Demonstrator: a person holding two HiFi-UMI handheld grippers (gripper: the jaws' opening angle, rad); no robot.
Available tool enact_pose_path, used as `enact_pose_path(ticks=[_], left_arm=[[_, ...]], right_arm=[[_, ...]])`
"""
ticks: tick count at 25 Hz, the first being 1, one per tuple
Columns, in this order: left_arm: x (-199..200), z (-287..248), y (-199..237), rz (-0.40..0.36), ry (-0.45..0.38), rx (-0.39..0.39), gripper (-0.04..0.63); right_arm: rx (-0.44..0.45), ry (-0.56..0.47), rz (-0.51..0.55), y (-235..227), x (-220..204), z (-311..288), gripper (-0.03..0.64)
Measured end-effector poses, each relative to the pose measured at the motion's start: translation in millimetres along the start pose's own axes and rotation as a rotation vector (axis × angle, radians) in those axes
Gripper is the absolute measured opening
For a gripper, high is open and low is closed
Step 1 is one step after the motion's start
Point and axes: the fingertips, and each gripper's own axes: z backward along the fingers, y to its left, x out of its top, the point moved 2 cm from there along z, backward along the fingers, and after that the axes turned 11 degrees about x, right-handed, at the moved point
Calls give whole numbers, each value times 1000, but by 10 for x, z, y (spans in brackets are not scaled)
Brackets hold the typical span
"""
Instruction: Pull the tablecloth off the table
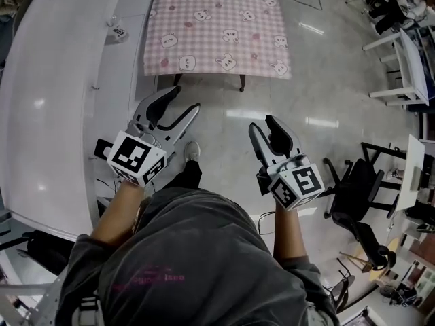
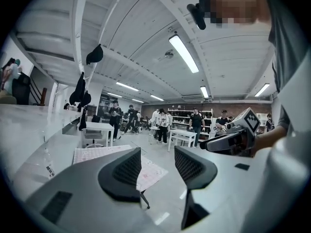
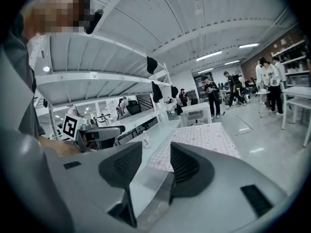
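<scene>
Ahead, at the top of the head view: a pink checked tablecloth (image 1: 217,26) printed with little bears, spread flat over a small table (image 1: 241,81) and hanging over its near edge, with two dark legs showing beneath. Untouched by either tool and well apart from both, with a stretch of shiny floor (image 1: 224,107) between.

Held out over that floor: the left gripper (image 1: 185,99), jaws spread wide, tips aimed toward the near left corner of the cloth. Seen through the gap in the left gripper view: only floor and a corner of the cloth, far off.

Beside it, to the right: the right gripper (image 1: 262,123), jaws parted more narrowly, likewise clamped on nothing, pointed toward the table. Seen through its gap in the right gripper view: the edge of a long white counter (image 1: 54,100), with the cloth beyond.

Running down the left of the head view, that same counter, just beside the table, with a small clear bottle (image 1: 117,29) near its far end. Just below the left gripper, a light shoe (image 1: 192,150) on the floor. Off to the right, a black office chair (image 1: 357,189) and white tables (image 1: 401,66). Farther back in both gripper views, people (image 2: 160,123) standing among more white furniture under strip lights (image 2: 183,54).
</scene>
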Motion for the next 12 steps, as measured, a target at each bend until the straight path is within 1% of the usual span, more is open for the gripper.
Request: enact_pose_path(ticks=[6,12], left_arm=[[21,-278,373,-4,10,-19,213],[-7,-366,613,-10,28,-9,213]], right_arm=[[-24,5,1,-173,152,-397,163],[-11,25,8,-247,183,-697,163]])
